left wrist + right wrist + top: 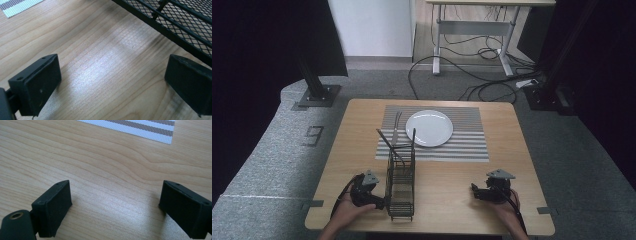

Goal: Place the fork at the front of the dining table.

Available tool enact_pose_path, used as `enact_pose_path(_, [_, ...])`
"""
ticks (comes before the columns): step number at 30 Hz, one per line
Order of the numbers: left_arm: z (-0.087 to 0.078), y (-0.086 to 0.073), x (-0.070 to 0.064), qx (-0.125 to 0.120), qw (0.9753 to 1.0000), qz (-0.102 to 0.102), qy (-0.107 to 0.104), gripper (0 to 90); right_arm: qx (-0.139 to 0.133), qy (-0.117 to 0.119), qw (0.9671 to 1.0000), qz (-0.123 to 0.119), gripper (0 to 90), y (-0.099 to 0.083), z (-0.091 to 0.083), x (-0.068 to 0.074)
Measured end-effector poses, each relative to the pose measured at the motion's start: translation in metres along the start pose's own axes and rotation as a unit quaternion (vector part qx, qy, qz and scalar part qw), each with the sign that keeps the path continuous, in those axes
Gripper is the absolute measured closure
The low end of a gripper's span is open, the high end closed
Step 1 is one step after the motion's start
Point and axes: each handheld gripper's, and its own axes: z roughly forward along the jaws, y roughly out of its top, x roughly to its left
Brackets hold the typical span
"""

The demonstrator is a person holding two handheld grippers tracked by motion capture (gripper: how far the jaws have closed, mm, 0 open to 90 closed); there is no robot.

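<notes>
A black wire mesh rack [401,184] stands upright on the wooden table [452,185], near the front edge, left of centre. My left gripper [371,199] rests on the table just left of the rack, open, with bare wood between its jaws; the left gripper view has the rack's mesh [185,22] at top right. My right gripper [484,192] lies open on the table at front right, its jaws wide apart over bare wood in the right gripper view. A white plate [429,128] sits on a striped placemat [462,142]. Cutlery [396,129] lies left of the plate.
The placemat's edge [140,127] shows at the top of the right gripper view, and its corner [15,6] at the top left of the left gripper view. Beyond the table are grey carpet, a black stand base [318,95], cables and a desk frame [472,30].
</notes>
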Motion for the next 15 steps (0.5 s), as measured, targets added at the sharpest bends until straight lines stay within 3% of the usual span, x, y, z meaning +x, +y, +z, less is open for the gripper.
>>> enact_pose_path(11, [0.0001,0.0001,-0.0001,0.0,1.0,0.0,0.0,0.1,-0.001,-0.002,1.0,0.004,12.0,-0.0009,-0.0017,0.0014])
enact_pose_path(15, [0.0003,0.0003,0.0004,0.0,1.0,0.001,-0.001,0.0,-0.014,0.006,0.9998,0.014,12.9,0.0027,-0.0073,0.0026])
